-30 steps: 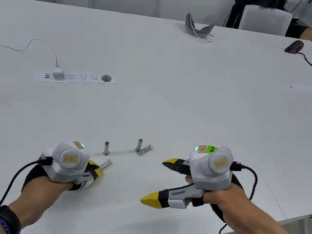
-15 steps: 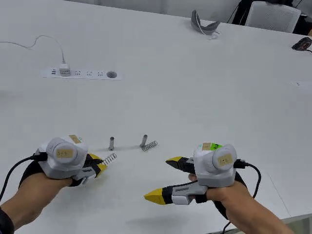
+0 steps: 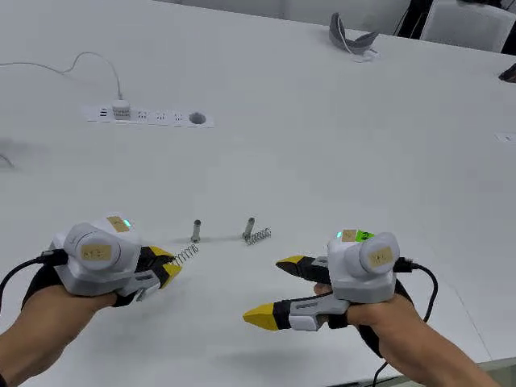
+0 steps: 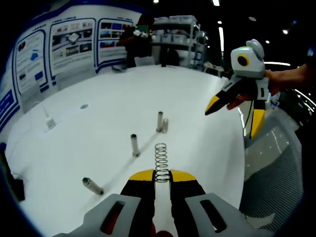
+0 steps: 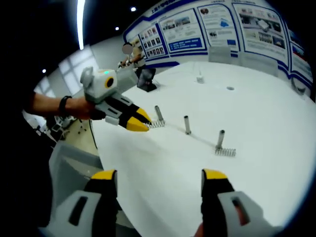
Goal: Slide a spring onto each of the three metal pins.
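1. My left gripper is clamped on the held spring, near the table's front edge.
2. My right gripper gapes wide, holding nothing.
3. An upright pin stands just ahead. The second pin has a loose spring just beside it.
4. A power strip lies towards the far-left edge.

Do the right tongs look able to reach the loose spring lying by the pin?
Probably yes: the right tongs are open and empty, and bare white table lies between them and the small coiled metal spring; the upright grey metal pin stands just behind it.
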`<action>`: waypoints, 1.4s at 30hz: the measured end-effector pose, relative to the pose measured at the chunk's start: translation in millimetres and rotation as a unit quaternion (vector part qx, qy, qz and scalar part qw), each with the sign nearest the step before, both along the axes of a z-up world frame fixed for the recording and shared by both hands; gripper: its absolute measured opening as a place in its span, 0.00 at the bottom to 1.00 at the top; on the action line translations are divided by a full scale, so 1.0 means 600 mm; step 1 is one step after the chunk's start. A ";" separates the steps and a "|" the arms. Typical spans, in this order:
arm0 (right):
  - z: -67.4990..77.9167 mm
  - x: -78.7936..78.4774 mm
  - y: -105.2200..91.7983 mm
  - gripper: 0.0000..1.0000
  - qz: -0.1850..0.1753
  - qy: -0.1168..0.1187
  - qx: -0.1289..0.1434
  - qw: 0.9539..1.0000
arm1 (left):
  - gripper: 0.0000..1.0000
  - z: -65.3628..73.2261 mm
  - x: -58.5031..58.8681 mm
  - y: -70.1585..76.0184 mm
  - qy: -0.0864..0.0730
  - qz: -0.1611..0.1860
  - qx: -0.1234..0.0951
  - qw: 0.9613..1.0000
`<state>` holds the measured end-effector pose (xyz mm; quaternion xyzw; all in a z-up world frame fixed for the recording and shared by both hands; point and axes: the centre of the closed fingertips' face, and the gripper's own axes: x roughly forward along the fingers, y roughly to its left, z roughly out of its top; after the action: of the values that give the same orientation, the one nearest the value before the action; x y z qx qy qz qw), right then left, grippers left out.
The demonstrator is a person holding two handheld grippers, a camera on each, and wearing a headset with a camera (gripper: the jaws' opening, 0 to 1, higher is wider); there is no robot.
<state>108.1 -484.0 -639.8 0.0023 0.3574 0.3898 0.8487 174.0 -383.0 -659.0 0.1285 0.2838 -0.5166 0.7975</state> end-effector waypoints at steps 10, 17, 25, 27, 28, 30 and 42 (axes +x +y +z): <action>0.008 0.007 0.027 0.66 0.011 -0.002 0.021 1.000 | 0.10 0.022 -0.025 0.016 -0.009 0.006 -0.007 1.000; 0.009 0.006 0.043 0.60 0.017 0.003 0.037 0.999 | 0.10 0.038 -0.041 0.018 -0.008 0.007 -0.018 1.000; 0.020 0.008 0.062 0.51 0.010 0.014 0.079 0.997 | 0.10 0.050 -0.057 0.002 -0.016 -0.013 -0.018 1.000; 0.023 0.010 0.066 0.50 0.010 0.015 0.085 0.996 | 0.10 0.054 -0.060 -0.004 -0.019 -0.018 -0.019 0.999; 0.026 0.012 0.067 0.49 0.008 0.015 0.089 0.996 | 0.10 0.055 -0.061 -0.006 -0.021 -0.022 -0.019 0.999; 0.030 0.016 0.069 0.47 0.006 0.017 0.099 0.995 | 0.10 0.059 -0.063 -0.011 -0.022 -0.026 -0.021 0.999; 0.047 0.017 0.083 0.33 0.007 0.035 0.147 0.989 | 0.10 0.066 -0.099 -0.043 -0.024 -0.063 -0.022 0.997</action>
<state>118.1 -434.2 -611.9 0.1378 0.3257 0.4439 0.8233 114.5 -409.0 -619.6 0.1407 0.2444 -0.5685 0.7728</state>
